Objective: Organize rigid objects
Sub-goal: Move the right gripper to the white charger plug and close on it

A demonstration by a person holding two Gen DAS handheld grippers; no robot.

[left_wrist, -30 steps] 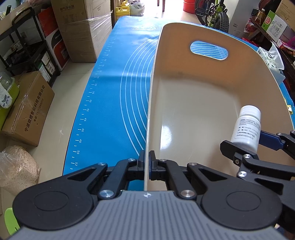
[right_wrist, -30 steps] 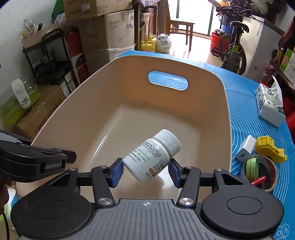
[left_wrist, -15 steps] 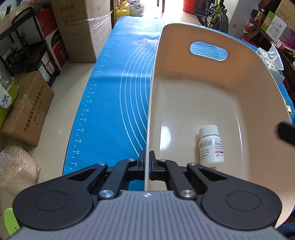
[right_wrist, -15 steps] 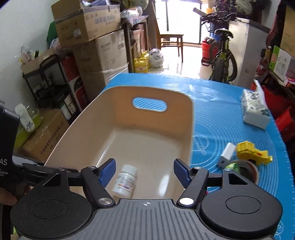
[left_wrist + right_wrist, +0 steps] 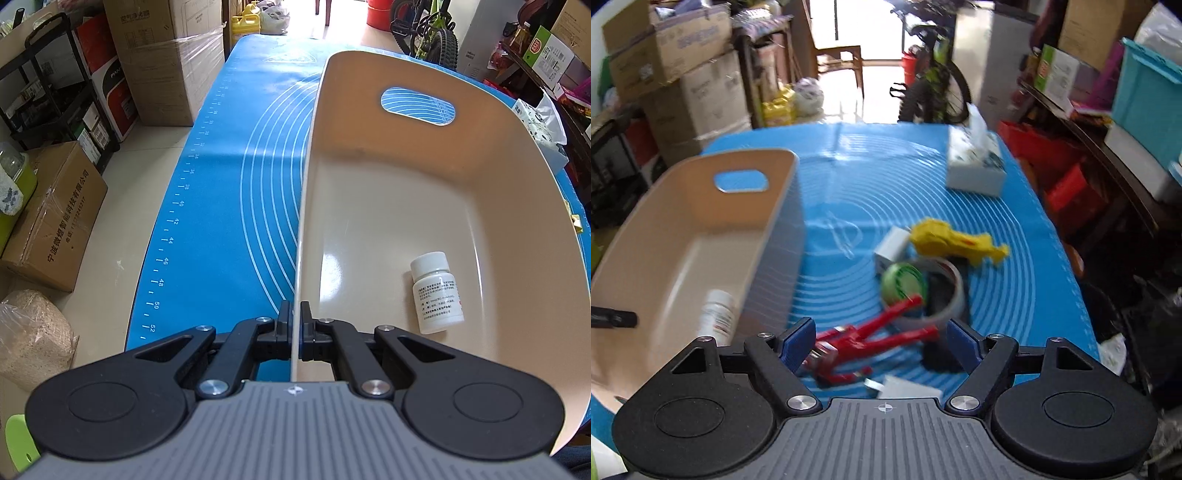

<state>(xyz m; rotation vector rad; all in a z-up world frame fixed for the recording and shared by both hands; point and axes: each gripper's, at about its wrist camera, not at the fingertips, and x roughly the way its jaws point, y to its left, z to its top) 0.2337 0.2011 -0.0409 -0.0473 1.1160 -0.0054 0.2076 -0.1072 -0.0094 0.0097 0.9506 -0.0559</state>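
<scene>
Lying in the beige plastic bin (image 5: pixel 424 206), the white pill bottle (image 5: pixel 437 292) is stowed; left gripper (image 5: pixel 294 328) jaws pinch the bin's rim, right gripper (image 5: pixel 882 341) jaws gape empty over red pliers (image 5: pixel 871 338), yellow toy (image 5: pixel 955 242) and tape roll (image 5: pixel 945 291) left on the blue-matted desk (image 5: pixel 1015 258).

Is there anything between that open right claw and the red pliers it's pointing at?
Nothing visible. The right gripper is open, and the red pliers lie on the mat just ahead of its fingers. The tape roll sits past the pliers' handles, and the bin is off to the left.
</scene>
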